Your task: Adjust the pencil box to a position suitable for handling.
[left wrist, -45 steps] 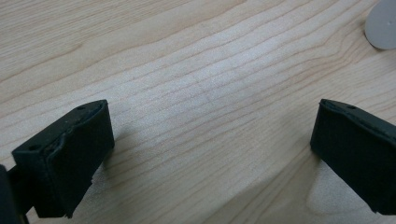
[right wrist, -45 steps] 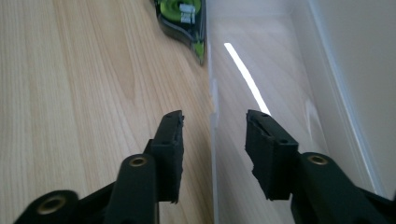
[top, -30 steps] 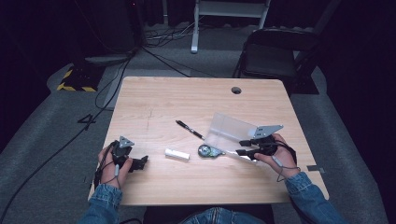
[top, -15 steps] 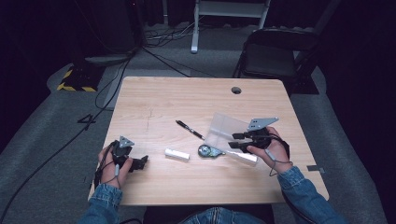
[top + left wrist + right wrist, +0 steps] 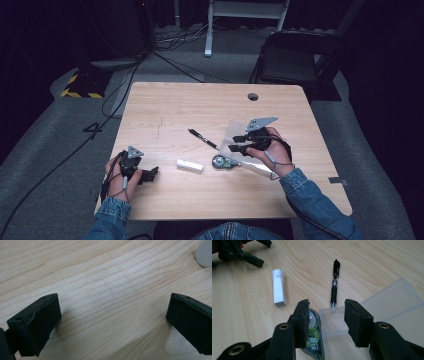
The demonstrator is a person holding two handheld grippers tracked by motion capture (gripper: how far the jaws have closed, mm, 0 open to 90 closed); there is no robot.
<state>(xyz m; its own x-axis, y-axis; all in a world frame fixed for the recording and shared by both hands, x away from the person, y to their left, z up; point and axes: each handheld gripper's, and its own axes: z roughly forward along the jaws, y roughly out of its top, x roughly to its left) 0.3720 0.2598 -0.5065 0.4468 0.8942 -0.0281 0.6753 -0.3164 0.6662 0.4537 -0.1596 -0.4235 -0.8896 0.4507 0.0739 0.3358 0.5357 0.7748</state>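
On your desk (image 5: 165, 110) the pen (image 5: 203, 139) lies behind the tape dispenser (image 5: 220, 161), with the white stick (image 5: 189, 165) to its left. The clear box (image 5: 239, 137) sits right of the pen, touching the tape dispenser, under your right gripper (image 5: 236, 143).

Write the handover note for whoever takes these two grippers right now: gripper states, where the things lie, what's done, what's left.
Left gripper: open, nothing between the jaws, low at the table's near left.
Right gripper: jaws half apart, nothing gripped, above the near end of the clear plastic case and the tape dispenser.
Black pen and white cap-like tube lie loose on the wood, apart from each other.
Done: nothing packed that can be seen.
Left: likely gathering the pen, tube and dispenser into the case.
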